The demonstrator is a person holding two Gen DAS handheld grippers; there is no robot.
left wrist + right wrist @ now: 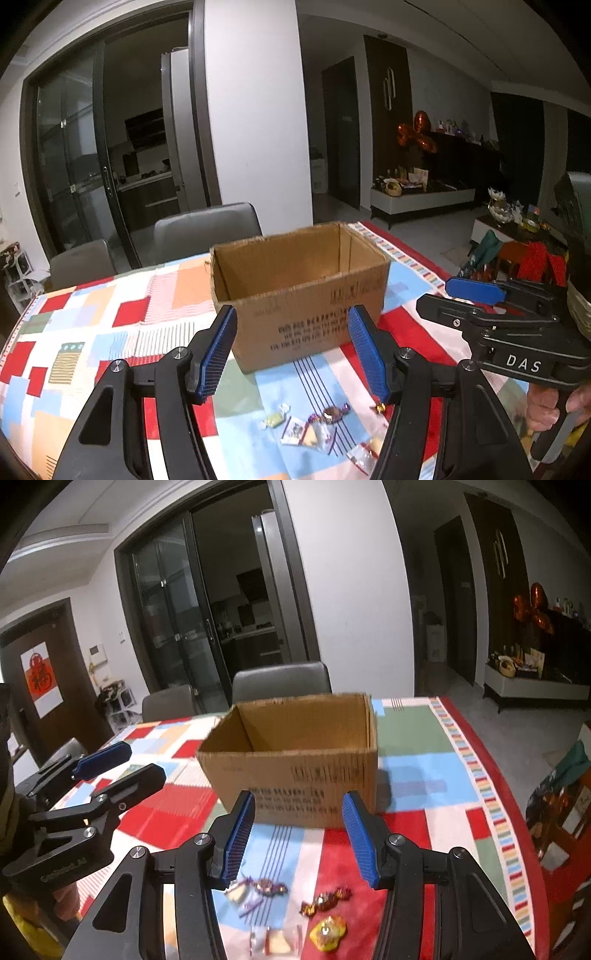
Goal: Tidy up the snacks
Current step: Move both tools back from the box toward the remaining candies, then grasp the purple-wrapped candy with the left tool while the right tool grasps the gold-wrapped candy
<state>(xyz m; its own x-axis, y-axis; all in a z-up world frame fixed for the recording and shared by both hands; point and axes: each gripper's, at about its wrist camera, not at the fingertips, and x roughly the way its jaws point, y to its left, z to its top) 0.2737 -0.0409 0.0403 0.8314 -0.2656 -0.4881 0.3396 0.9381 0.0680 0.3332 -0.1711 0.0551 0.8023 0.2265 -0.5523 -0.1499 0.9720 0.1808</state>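
Note:
An open, empty-looking cardboard box (pixel 299 288) stands on the patchwork tablecloth; it also shows in the right wrist view (pixel 295 760). Several wrapped candies (pixel 317 424) lie on the cloth in front of it, near me; in the right wrist view they (pixel 325 901) include a brown-wrapped one and a yellow-red one (pixel 328 932). My left gripper (pixel 291 317) is open and empty, above the candies, short of the box. My right gripper (pixel 297 805) is open and empty beside it, also above the candies. Each gripper shows in the other's view (pixel 461 299) (pixel 122 764).
The table (pixel 424 782) carries a red, blue and white patchwork cloth; its right edge (pixel 517 812) drops to the floor. Grey chairs (pixel 280 683) stand behind the far side. Cluttered items (pixel 517 258) sit to the right of the table.

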